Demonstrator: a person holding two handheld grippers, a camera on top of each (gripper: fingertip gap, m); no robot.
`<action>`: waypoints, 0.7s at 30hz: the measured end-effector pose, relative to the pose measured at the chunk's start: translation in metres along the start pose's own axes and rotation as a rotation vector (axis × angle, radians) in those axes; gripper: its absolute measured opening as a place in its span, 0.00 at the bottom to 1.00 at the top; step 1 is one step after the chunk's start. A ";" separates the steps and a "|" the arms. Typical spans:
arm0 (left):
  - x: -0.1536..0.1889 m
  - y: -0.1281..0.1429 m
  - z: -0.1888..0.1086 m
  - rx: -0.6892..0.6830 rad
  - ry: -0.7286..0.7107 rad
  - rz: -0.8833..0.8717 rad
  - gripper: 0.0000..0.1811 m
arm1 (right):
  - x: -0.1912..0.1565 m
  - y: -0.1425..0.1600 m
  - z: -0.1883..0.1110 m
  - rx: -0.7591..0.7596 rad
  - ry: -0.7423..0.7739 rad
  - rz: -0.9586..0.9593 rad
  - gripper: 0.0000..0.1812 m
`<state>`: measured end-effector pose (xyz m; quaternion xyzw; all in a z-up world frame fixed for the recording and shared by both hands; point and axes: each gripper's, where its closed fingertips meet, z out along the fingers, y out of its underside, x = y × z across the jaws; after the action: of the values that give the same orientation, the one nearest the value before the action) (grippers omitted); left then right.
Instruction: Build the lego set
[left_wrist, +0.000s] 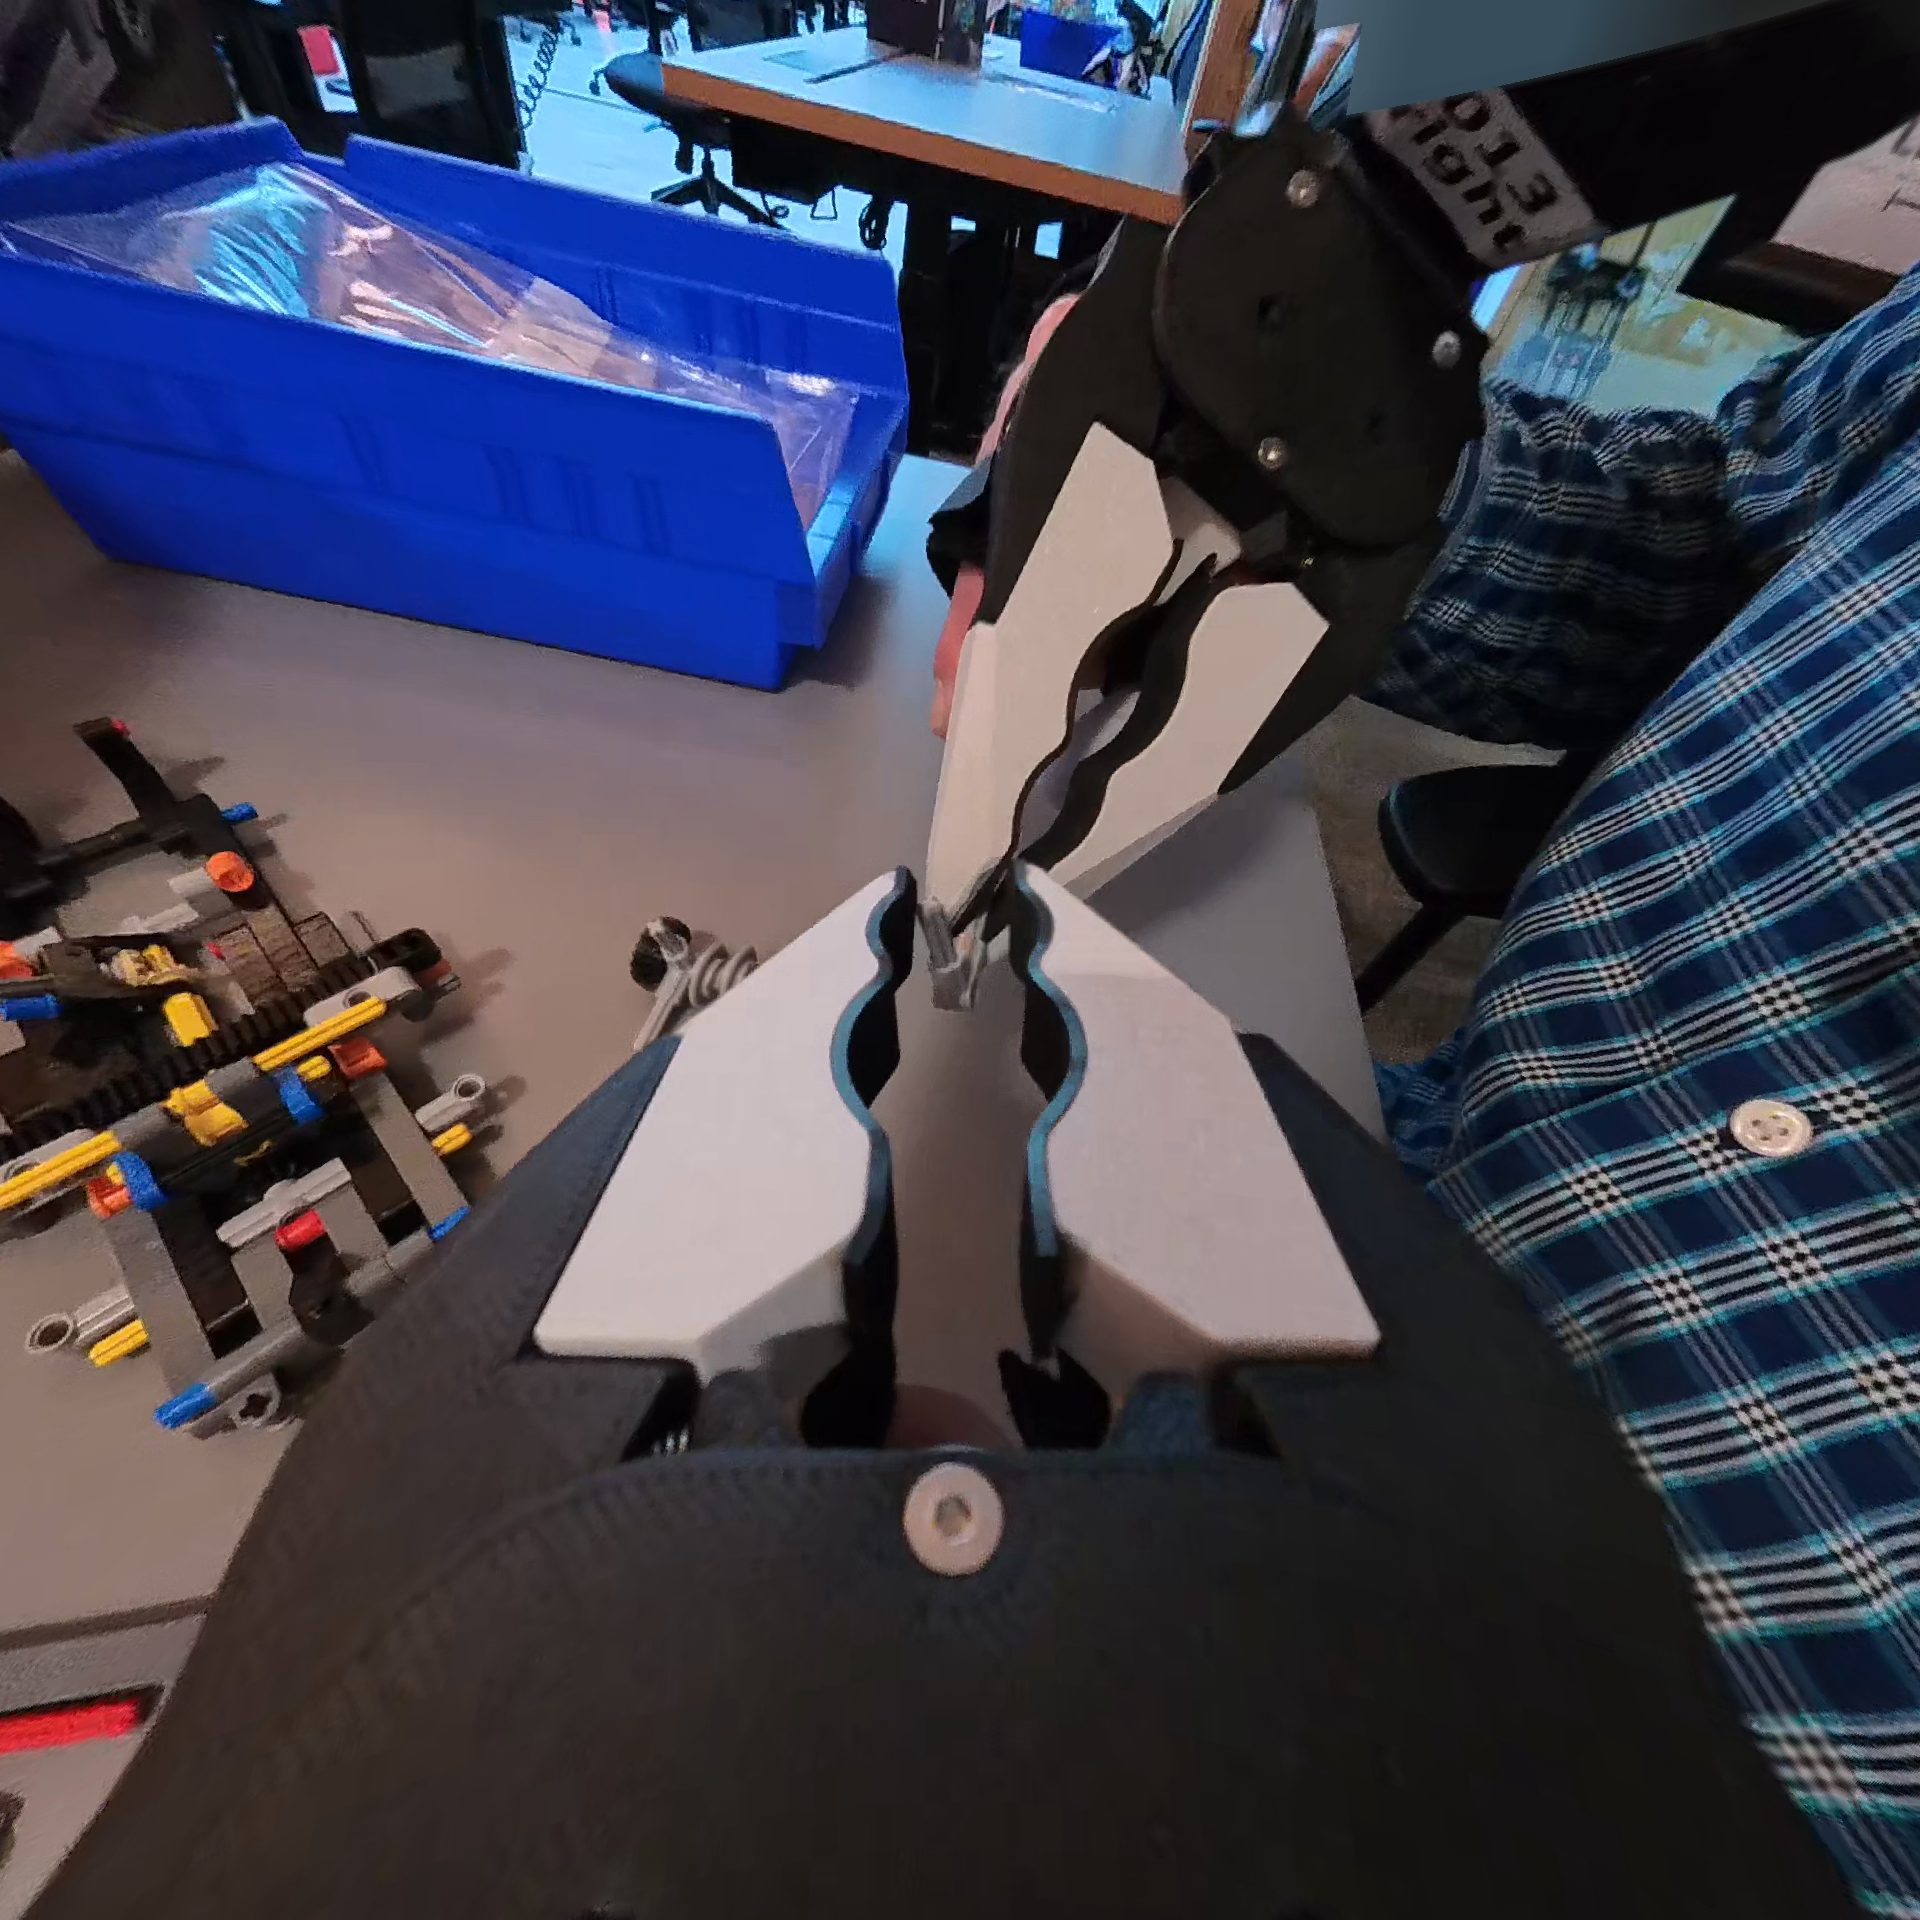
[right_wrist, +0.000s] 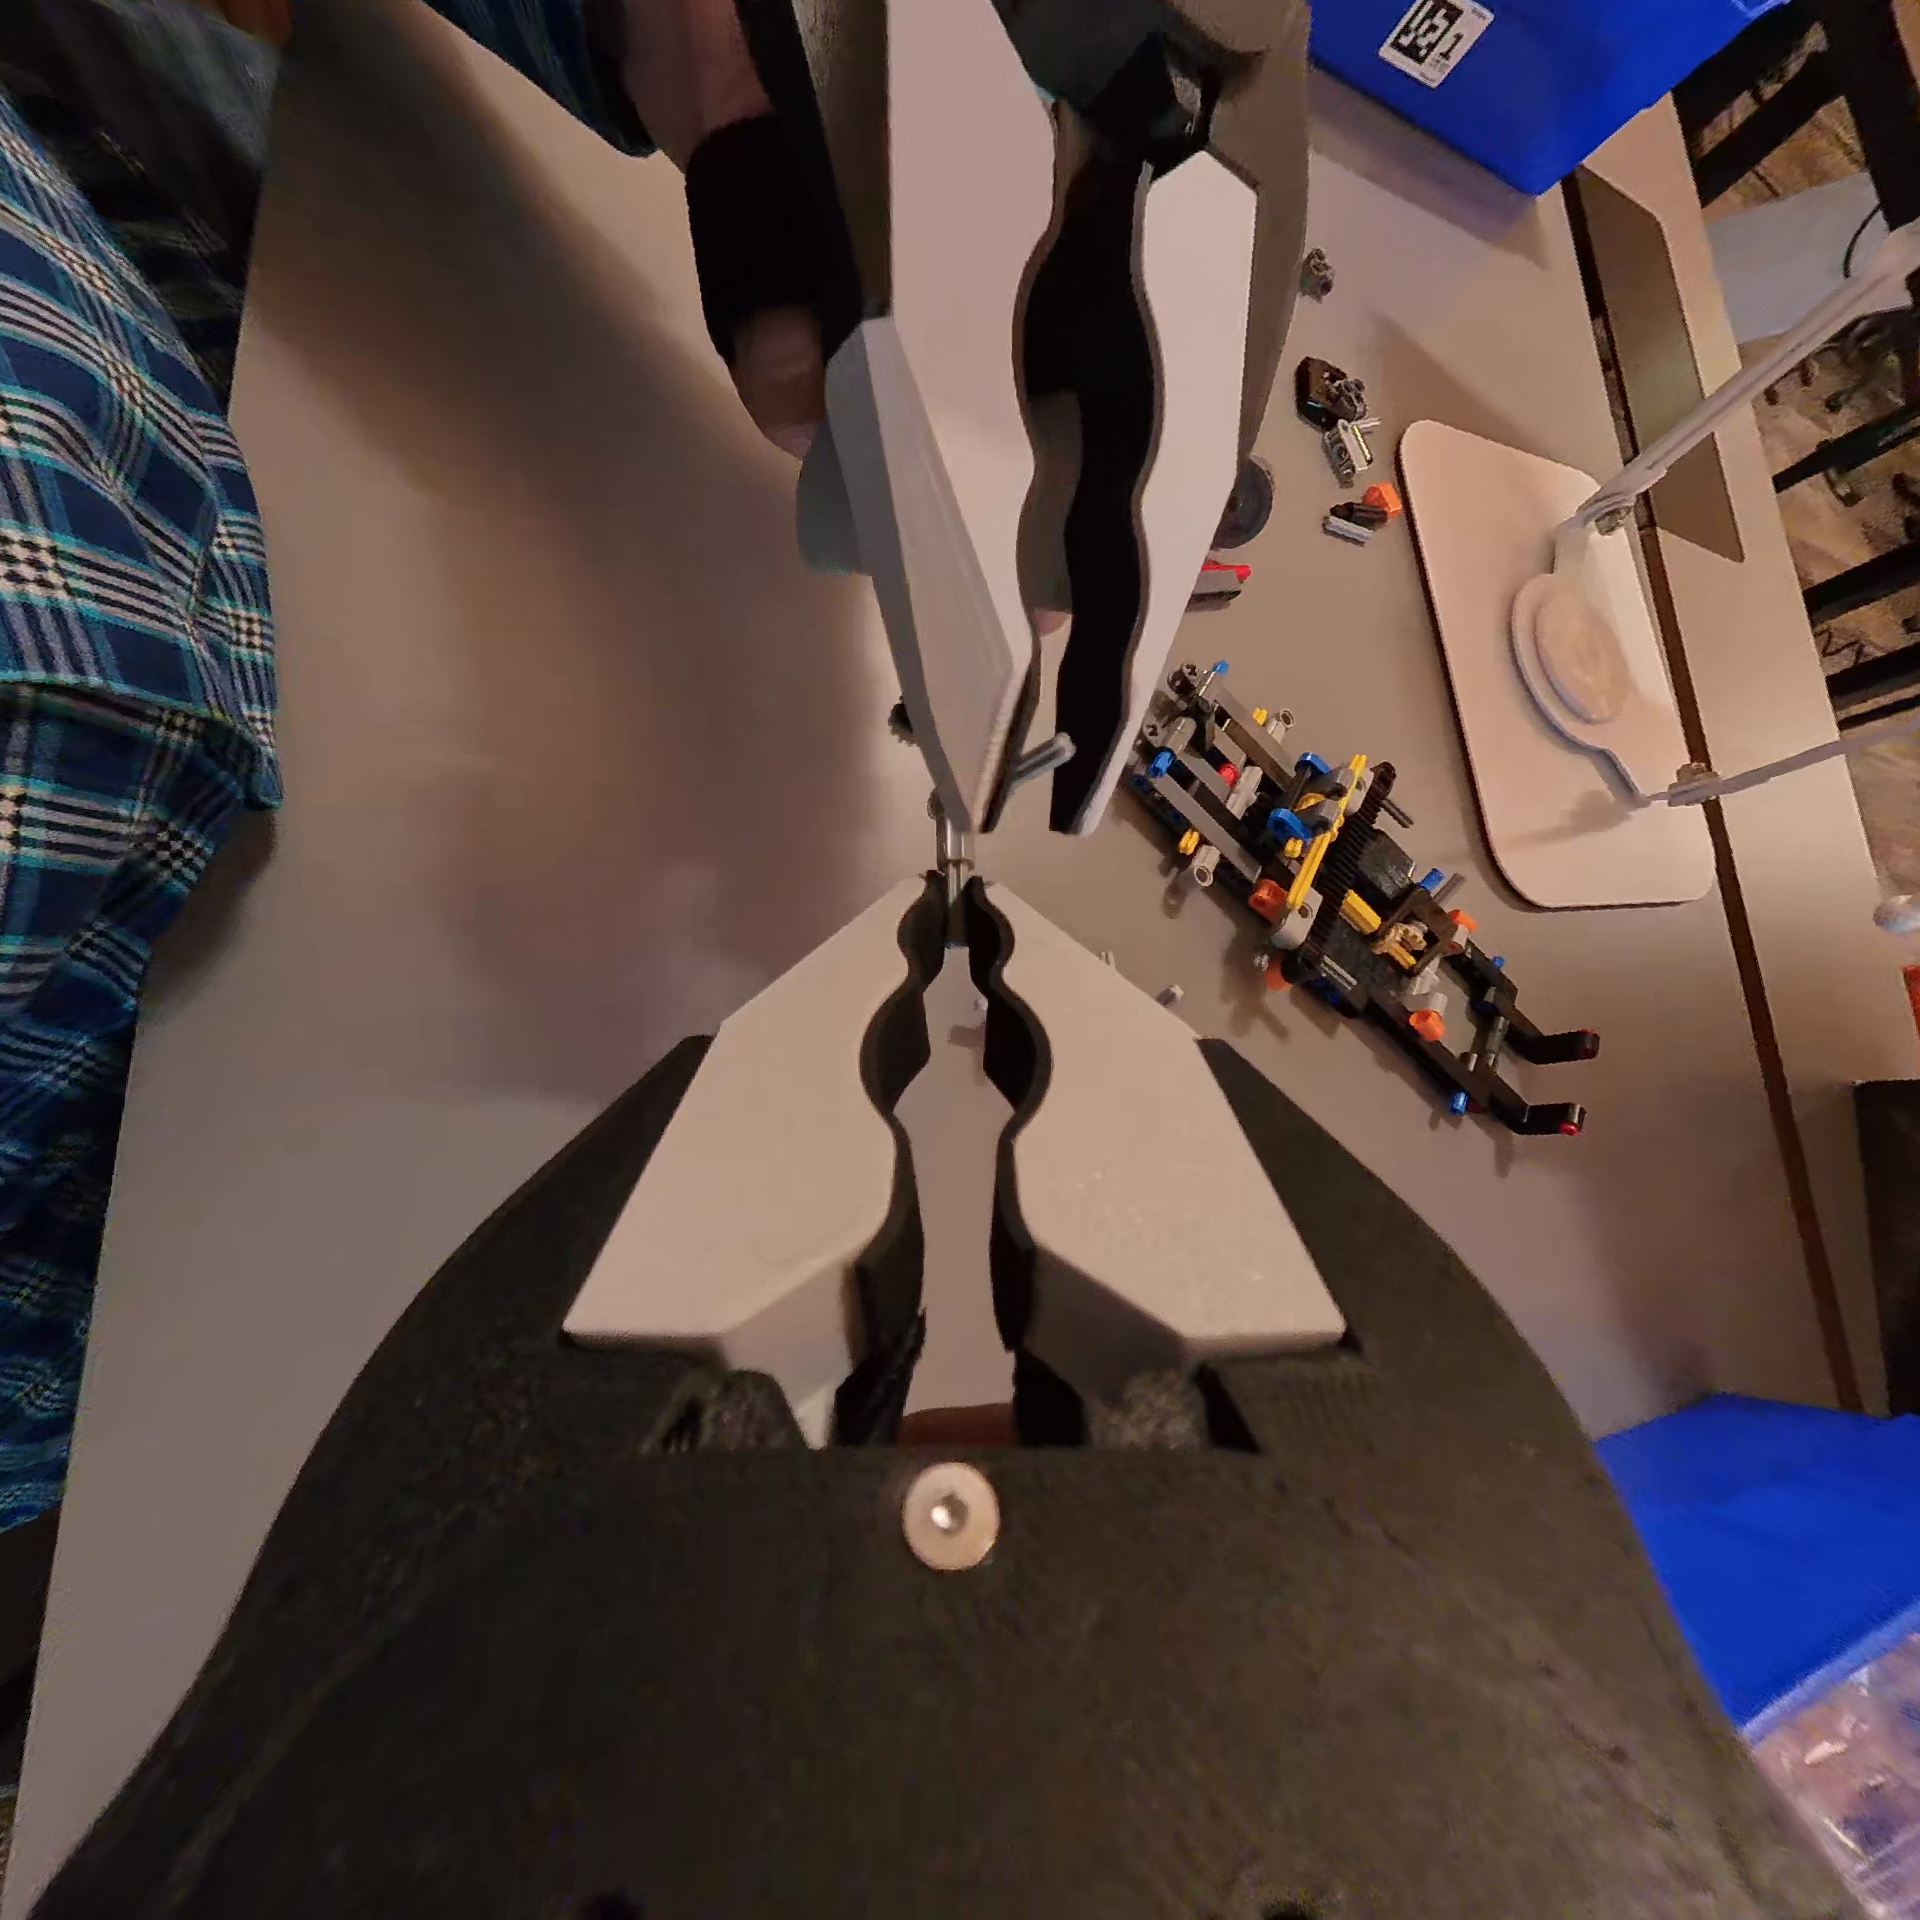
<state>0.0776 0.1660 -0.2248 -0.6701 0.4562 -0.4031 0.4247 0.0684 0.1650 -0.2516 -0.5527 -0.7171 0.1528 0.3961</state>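
Observation:
My left gripper (left_wrist: 964, 883) and right gripper (right_wrist: 951, 888) meet tip to tip in the air above the grey table (left_wrist: 582, 790). A small grey lego piece (left_wrist: 951, 961) sits between the left gripper's fingers, which stand a small gap apart and seem to clamp it. It also shows in the right wrist view (right_wrist: 1044, 758). The right gripper, seen from the left wrist (left_wrist: 997, 873), is nearly closed on a thin grey pin (right_wrist: 951, 862) that joins this piece. The partly built black, grey and yellow lego chassis (left_wrist: 229, 1101) (right_wrist: 1351, 862) lies on the table to the side.
A blue bin (left_wrist: 416, 436) lined with clear plastic stands at the back. A second blue bin (right_wrist: 1766, 1538) is near the right gripper. Loose lego parts (right_wrist: 1345, 416) (left_wrist: 686, 966) lie about. A white pad with a stand (right_wrist: 1538, 665) lies beyond the chassis. A person's plaid sleeve (left_wrist: 1714, 1039) is close.

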 end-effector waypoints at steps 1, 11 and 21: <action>0.000 -0.002 0.000 0.008 0.005 -0.003 0.08 | 0.000 0.000 0.000 0.000 -0.003 0.001 0.00; -0.016 -0.009 -0.013 0.059 -0.032 -0.086 0.11 | 0.018 0.005 -0.010 0.169 -0.086 0.382 0.00; -0.027 0.016 -0.007 -0.092 -0.119 0.035 0.12 | 0.014 0.029 -0.012 0.081 -0.068 0.379 0.00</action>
<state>0.0596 0.1872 -0.2419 -0.7036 0.4599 -0.3338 0.4267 0.0951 0.1850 -0.2574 -0.6559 -0.6066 0.2718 0.3577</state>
